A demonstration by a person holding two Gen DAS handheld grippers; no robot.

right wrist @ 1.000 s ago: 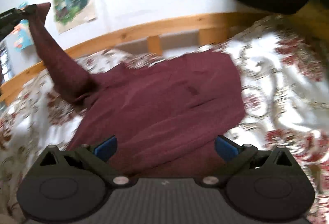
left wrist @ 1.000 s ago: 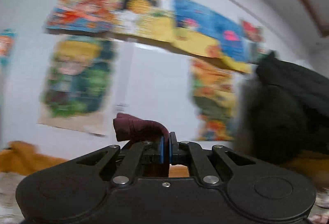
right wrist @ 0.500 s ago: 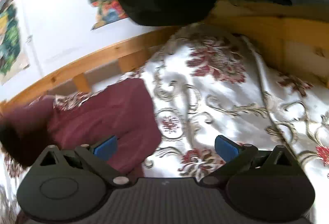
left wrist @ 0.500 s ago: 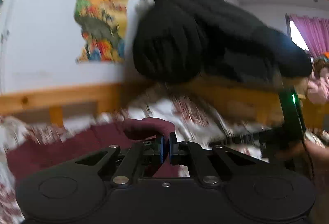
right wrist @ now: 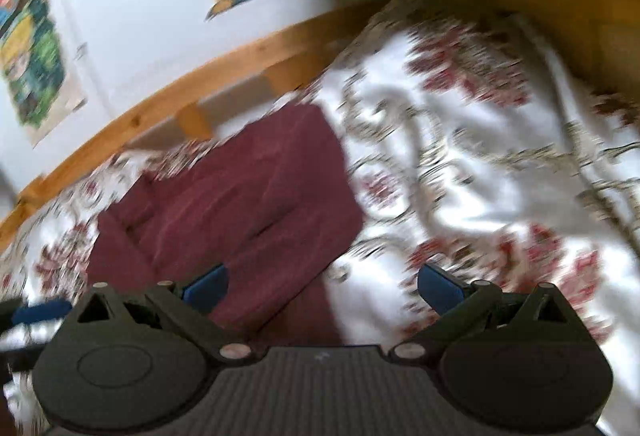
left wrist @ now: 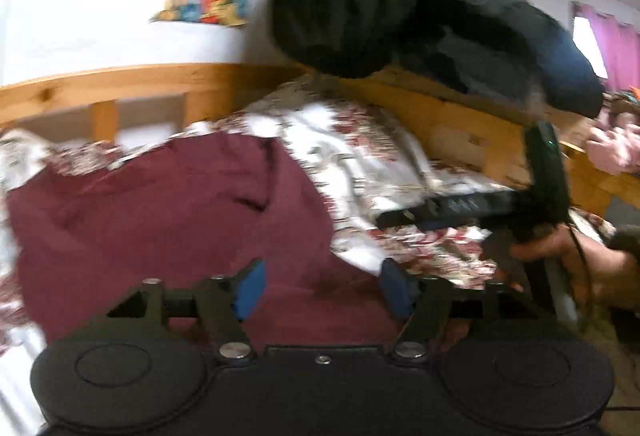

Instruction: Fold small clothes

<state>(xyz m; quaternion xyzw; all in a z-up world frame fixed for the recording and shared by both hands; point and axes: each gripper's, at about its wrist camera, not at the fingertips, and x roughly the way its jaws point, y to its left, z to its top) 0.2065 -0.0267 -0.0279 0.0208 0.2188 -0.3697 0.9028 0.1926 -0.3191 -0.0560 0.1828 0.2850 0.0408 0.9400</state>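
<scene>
A maroon garment [left wrist: 168, 220] lies folded over on the floral bedsheet [left wrist: 360, 156]; it also shows in the right wrist view [right wrist: 248, 204]. My left gripper [left wrist: 322, 290] is open and empty, low over the garment's near right edge. My right gripper [right wrist: 320, 286] is open and empty, over the garment's right edge and the sheet. The right gripper and the hand holding it show in the left wrist view [left wrist: 540, 204], to the right of the garment.
A wooden bed rail [left wrist: 140, 84] runs behind the garment, with a white wall and posters [right wrist: 32, 64] beyond. A black padded jacket [left wrist: 400, 4] hangs over the wooden board at the back right. Floral sheet [right wrist: 480, 156] spreads to the right.
My left gripper carried the garment's sleeve across to the right, lowered it onto the garment and opened, letting go. My right gripper swung right, then back toward the garment, staying open.
</scene>
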